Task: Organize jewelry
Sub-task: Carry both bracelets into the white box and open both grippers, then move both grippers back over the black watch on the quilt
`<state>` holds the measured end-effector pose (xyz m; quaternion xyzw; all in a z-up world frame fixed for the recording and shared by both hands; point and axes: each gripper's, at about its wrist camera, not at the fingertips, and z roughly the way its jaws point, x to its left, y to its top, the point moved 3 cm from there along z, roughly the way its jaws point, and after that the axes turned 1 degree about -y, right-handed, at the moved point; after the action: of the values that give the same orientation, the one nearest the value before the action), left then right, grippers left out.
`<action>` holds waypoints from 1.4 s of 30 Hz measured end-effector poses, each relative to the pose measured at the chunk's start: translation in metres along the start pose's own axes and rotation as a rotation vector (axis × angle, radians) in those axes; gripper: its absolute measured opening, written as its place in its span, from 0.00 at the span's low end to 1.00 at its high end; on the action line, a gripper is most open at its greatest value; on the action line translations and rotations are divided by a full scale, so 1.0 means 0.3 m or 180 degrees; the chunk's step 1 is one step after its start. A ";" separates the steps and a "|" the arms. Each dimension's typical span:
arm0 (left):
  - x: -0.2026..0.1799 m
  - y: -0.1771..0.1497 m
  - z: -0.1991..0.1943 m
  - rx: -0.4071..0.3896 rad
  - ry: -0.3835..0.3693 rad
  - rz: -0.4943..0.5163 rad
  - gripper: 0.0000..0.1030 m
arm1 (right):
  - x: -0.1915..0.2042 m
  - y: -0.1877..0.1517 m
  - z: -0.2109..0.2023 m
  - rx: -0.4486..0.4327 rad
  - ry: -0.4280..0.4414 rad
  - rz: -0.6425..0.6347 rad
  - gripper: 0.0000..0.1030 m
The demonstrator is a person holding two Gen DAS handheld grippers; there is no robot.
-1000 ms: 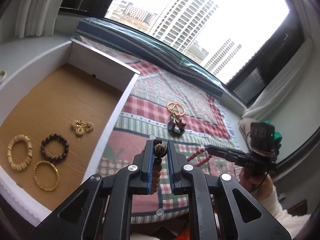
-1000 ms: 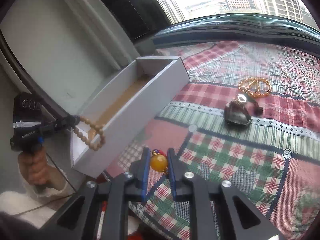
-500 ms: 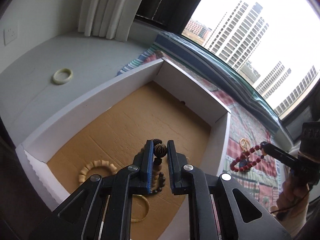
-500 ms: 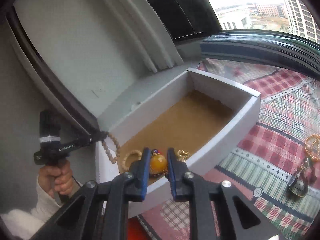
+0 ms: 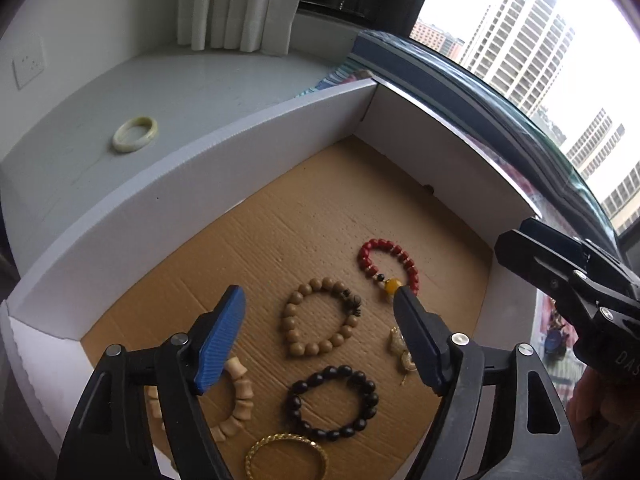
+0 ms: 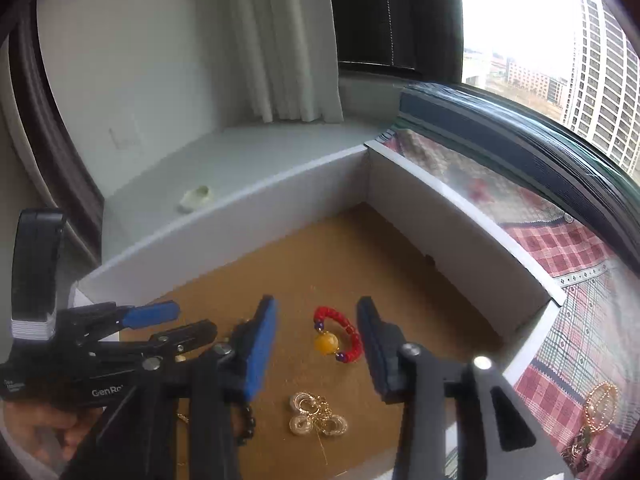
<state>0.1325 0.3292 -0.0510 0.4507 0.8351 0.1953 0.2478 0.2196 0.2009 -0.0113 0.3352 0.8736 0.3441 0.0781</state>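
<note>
Both claws hang spread wide, holding nothing, over the white box (image 5: 224, 148): left claw (image 5: 318, 312), right claw (image 6: 316, 330). On its cardboard floor lie the tan bead bracelet (image 5: 320, 316), between the left fingers, and just beside it the red bracelet (image 6: 338, 338).

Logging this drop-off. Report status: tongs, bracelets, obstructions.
Left tongs open, empty. Right tongs open, empty. Tan bead bracelet and red bracelet flat in box. Nothing obstructing.
</note>
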 end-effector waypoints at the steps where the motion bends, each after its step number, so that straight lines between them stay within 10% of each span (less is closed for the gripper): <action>1: 0.000 -0.008 -0.027 -0.0050 0.0018 0.0035 0.76 | 0.007 -0.004 0.000 -0.0023 0.0048 0.0016 0.61; 9: -0.086 -0.104 -0.254 -0.0488 0.0022 0.0280 0.85 | -0.031 -0.142 -0.175 -0.0192 -0.0230 0.0000 0.71; 18: -0.438 -0.323 -0.362 -0.0473 -0.0620 0.0877 0.92 | -0.173 -0.451 -0.408 -0.0100 -0.0650 0.0156 0.71; 32: -0.824 -0.647 -0.155 0.0015 -0.0889 0.1456 0.93 | -0.560 -0.993 -0.714 -0.0109 -0.1897 0.0915 0.71; 42: -0.858 -0.769 -0.035 0.0115 -0.0843 0.1629 0.93 | -0.672 -1.242 -0.705 0.0013 -0.2115 0.1527 0.71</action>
<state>0.0962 -0.0097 -0.1080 0.6726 0.6579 0.1761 0.2893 0.0979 -0.2447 -0.1150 0.6224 0.6985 0.2239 0.2729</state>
